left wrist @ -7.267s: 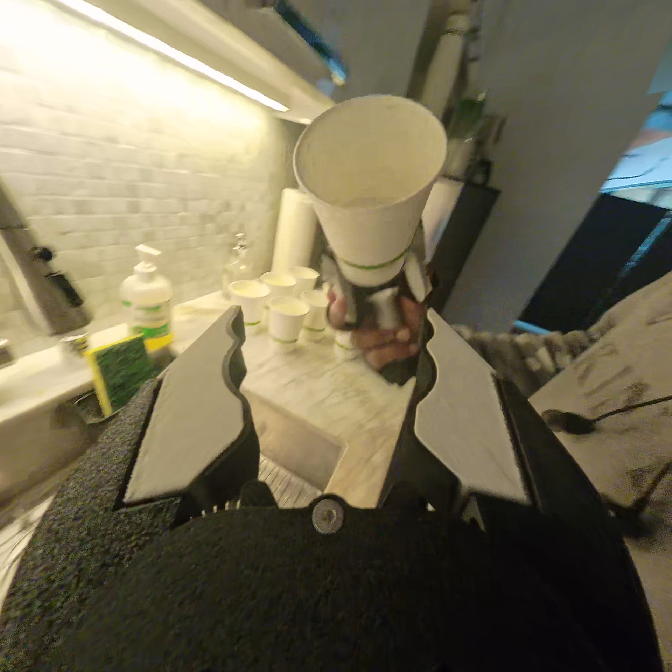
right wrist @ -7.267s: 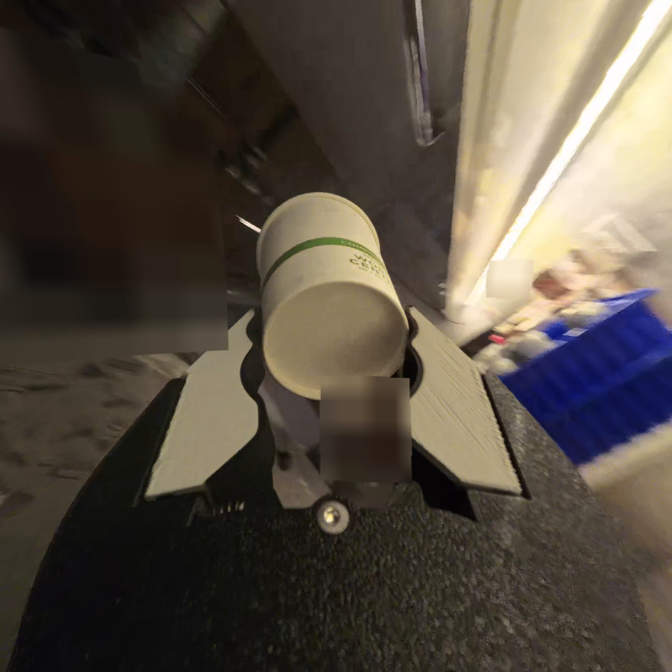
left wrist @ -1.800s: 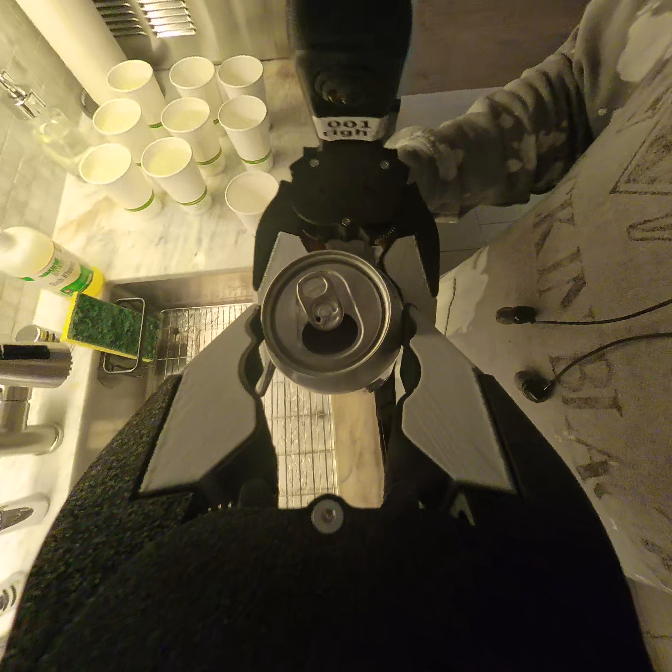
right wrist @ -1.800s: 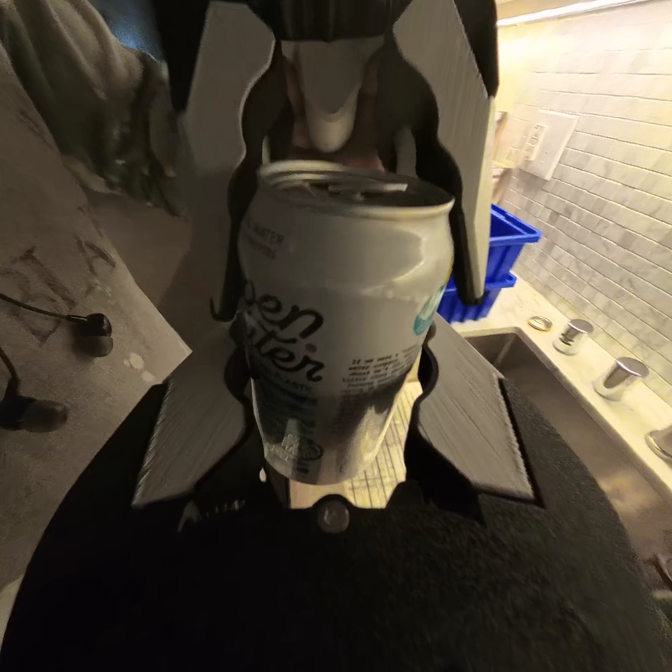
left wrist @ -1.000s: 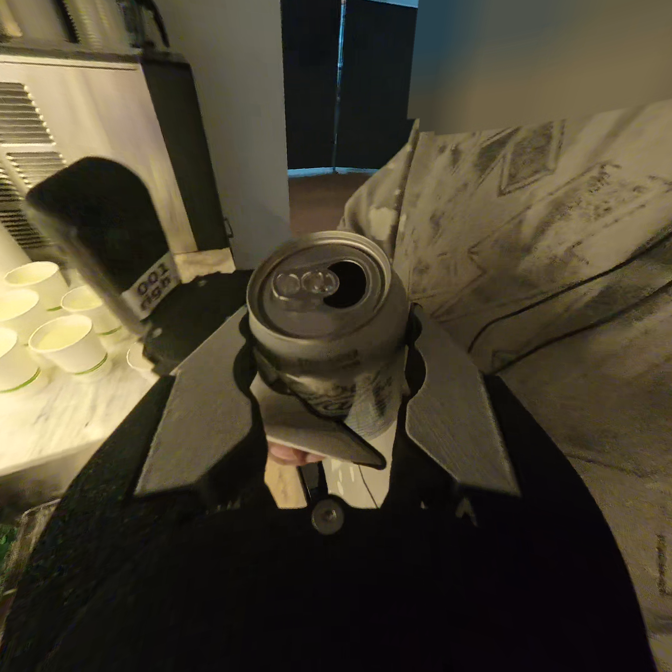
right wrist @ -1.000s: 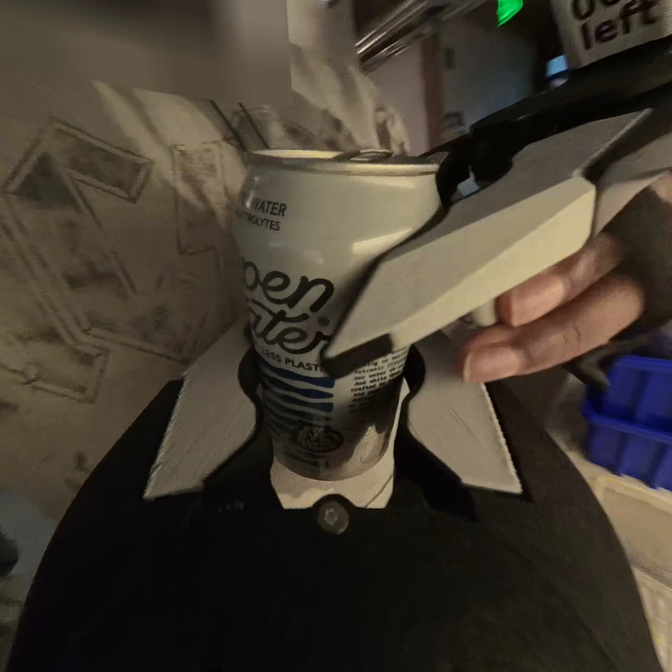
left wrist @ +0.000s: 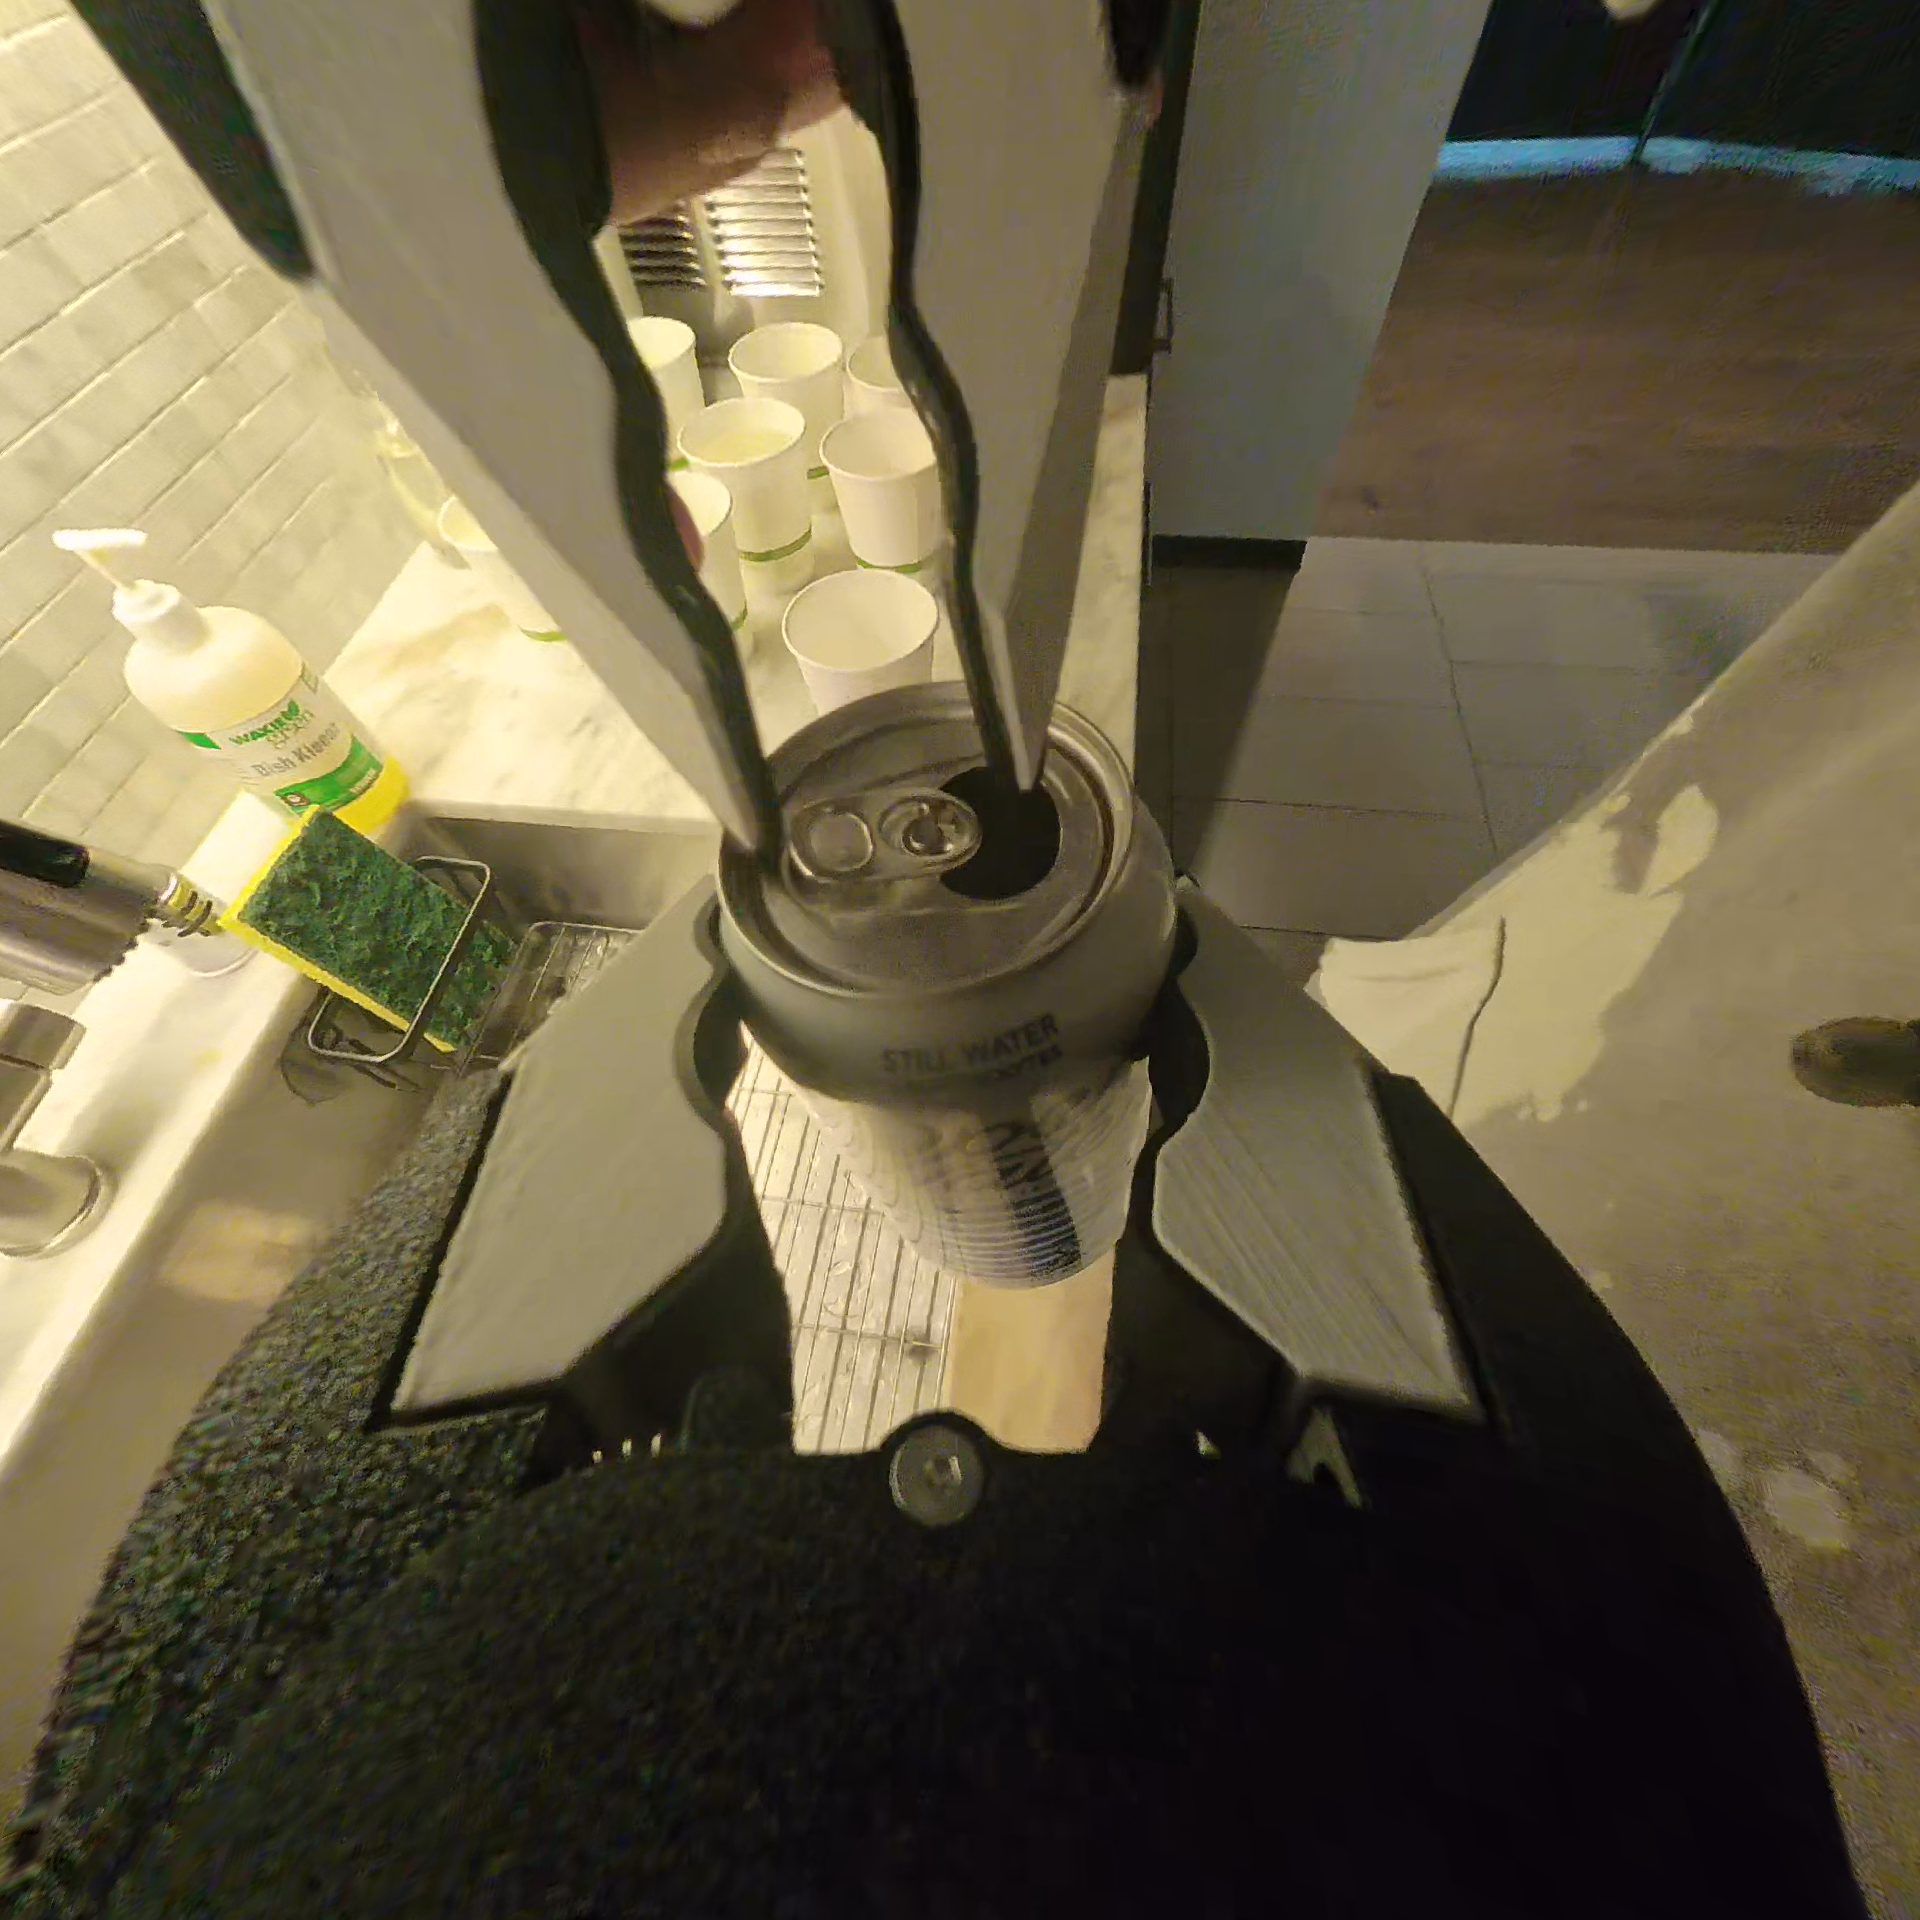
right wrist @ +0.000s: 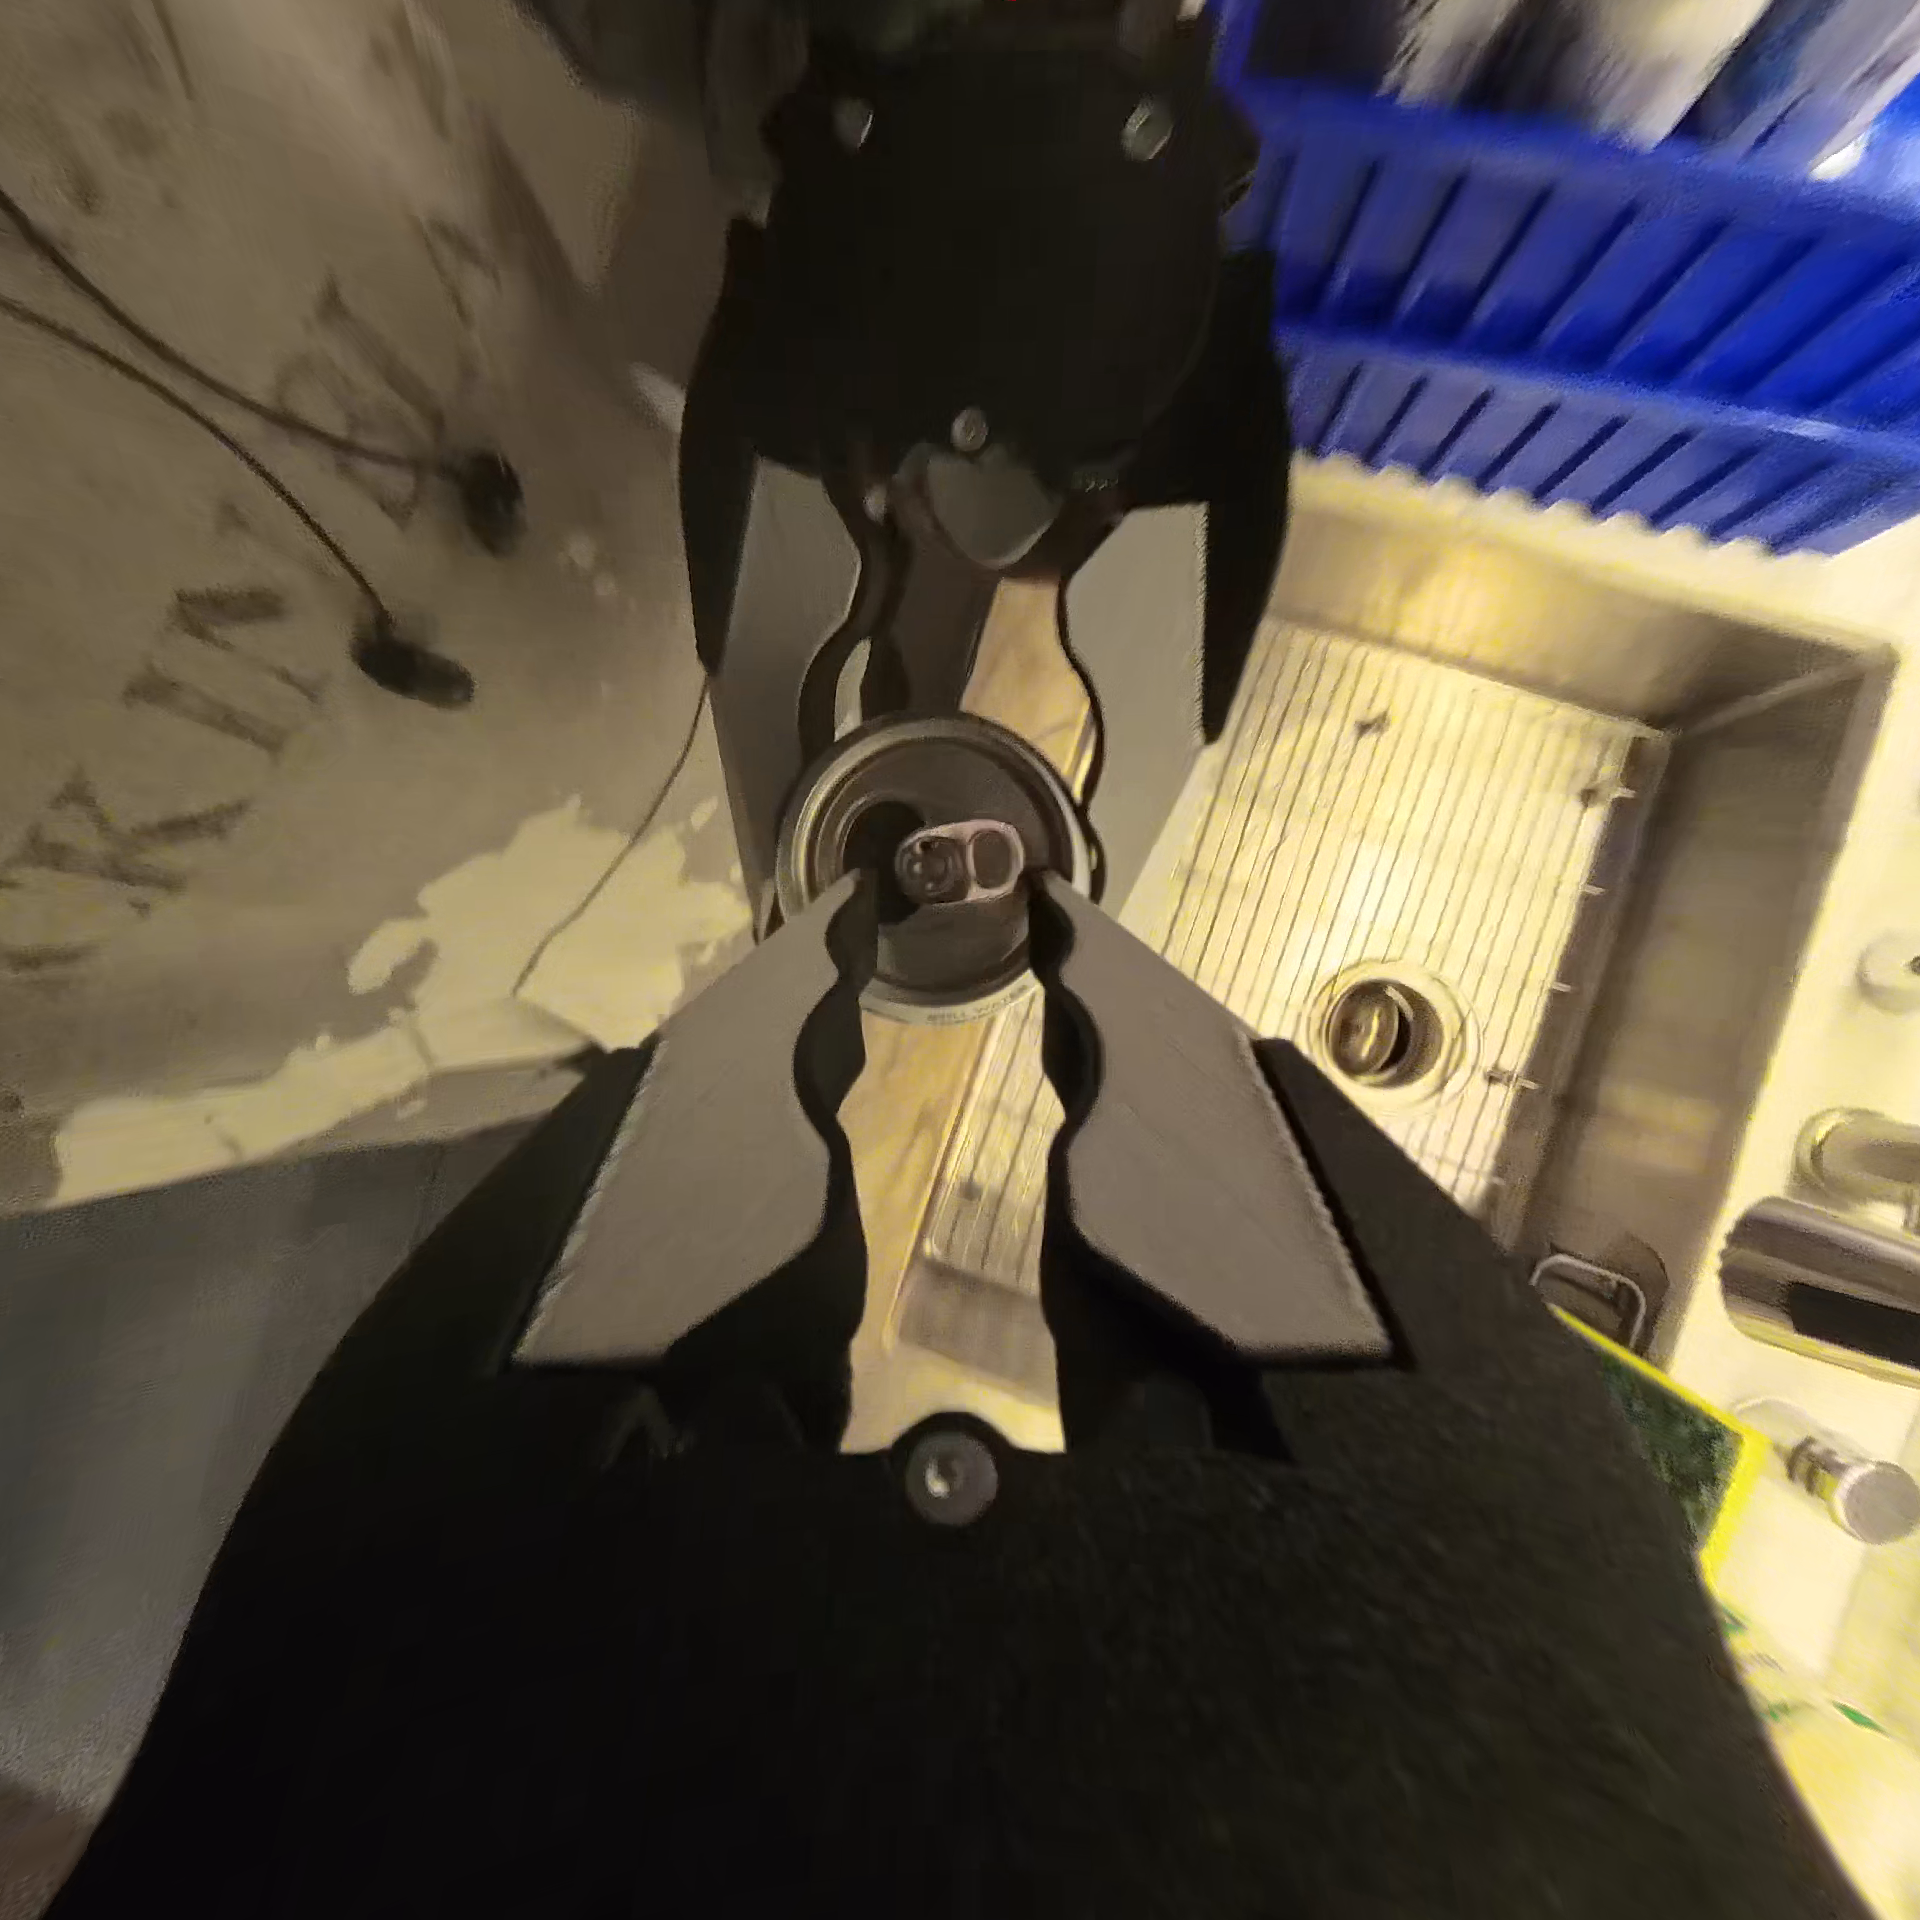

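Left gripper clamps the can; right gripper, tips apart astride its tab; only the left view shows paper cups.

From where I stood, writing showed in three places. The silver can carried a line of small dark capitals round its shoulder and larger dark lettering down its pale side; in the right wrist view the same small print ran along its upper edge, too blurred to make out. The pump bottle by the sink wore a white and green label with a brand mark and a product line. The person's pale garment bore large, worn dark letters.
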